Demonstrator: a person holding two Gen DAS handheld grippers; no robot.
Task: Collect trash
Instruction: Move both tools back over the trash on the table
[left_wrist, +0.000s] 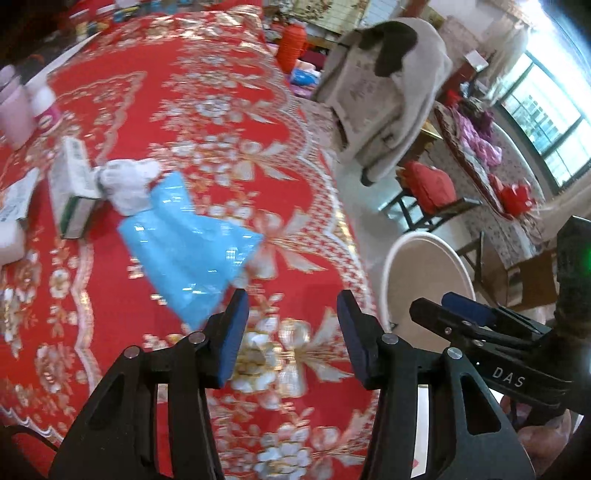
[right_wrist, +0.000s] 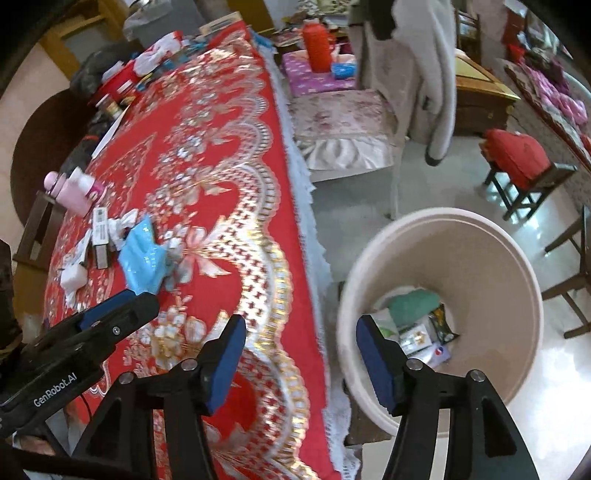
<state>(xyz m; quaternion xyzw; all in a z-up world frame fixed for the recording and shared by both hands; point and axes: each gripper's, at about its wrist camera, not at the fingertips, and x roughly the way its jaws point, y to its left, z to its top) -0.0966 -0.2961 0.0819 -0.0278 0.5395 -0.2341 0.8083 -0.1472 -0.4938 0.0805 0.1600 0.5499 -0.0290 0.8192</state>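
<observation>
A crumpled blue plastic bag (left_wrist: 188, 247) (right_wrist: 144, 254) lies on the red and gold tablecloth (left_wrist: 221, 110), with a wad of white tissue (left_wrist: 129, 184) (right_wrist: 122, 225) and a small green and white box (left_wrist: 72, 188) (right_wrist: 99, 236) beside it. My left gripper (left_wrist: 293, 332) hangs open and empty over the cloth, just short of the bag. My right gripper (right_wrist: 301, 362) is open and empty above the table's edge. Its right finger is in front of the beige bin (right_wrist: 480, 240), which stands on the floor beside the table. Several wrappers (right_wrist: 417, 325) lie in the bin's bottom.
A pink bottle (left_wrist: 14, 118) (right_wrist: 70, 192) stands beyond the box. Clutter lines the table's far end (right_wrist: 140, 74). A chair draped with a grey coat (left_wrist: 388, 92) and a stool with a red cushion (right_wrist: 517, 158) stand on the floor past the bin.
</observation>
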